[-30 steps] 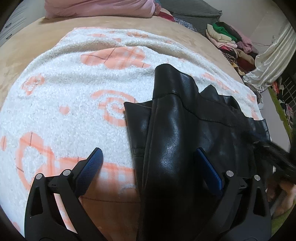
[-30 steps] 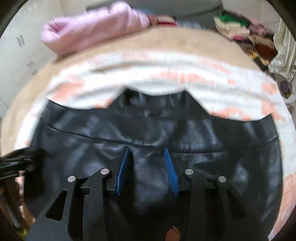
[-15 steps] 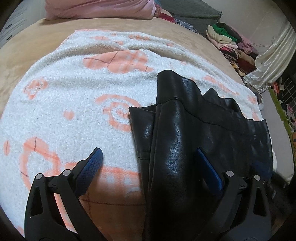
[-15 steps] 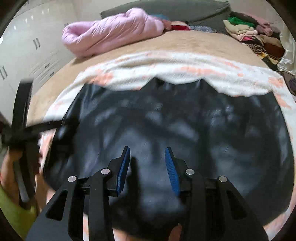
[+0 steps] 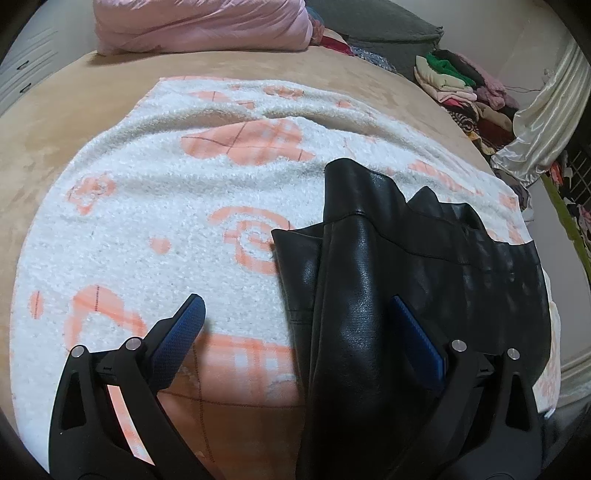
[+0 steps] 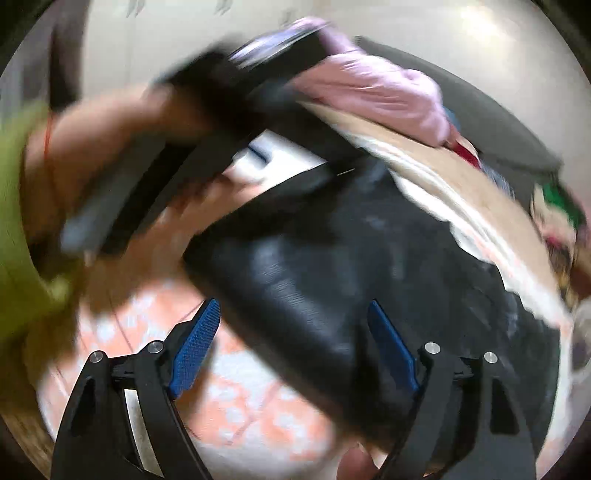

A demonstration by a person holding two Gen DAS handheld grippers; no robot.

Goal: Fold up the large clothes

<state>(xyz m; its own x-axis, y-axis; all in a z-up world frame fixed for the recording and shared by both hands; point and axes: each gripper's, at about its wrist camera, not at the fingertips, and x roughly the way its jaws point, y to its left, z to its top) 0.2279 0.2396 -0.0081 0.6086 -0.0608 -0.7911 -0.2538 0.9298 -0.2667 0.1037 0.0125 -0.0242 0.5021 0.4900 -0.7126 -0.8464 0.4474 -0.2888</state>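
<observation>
Big tan bed (image 5: 92, 122) fills the left tool's view, and there's plenty of bare bed to the left and far side. One white blanket with orange patterns (image 5: 155, 206) lies spread across it, its far edge rumpled, its right edge running off toward the clutter. Wide open blanket on the left and far half, nothing on it.

One black leather garment (image 5: 351, 295) sits on the near right part of the blanket, a folded panel laid up its middle, the collar points poking toward the far side. Its left edge is straight and stops just right of an orange spiral; its right edge nearly reaches the blanket's right border.

Far side: one pink quilt (image 5: 199, 26) bundled at the bed's far edge, one grey cushion (image 5: 388, 26) beside it, and a heap of folded clothes (image 5: 458, 85) far right, too jumbled to count.

Two tools in play. The left tool (image 5: 295, 332) stands wide, one pad over bare blanket, the other on the leather, gripping nothing. The right tool (image 6: 291, 347), in a badly blurred view, is opening, jaws already wide, with the garment's edge lying between them but no pad pressing it.
</observation>
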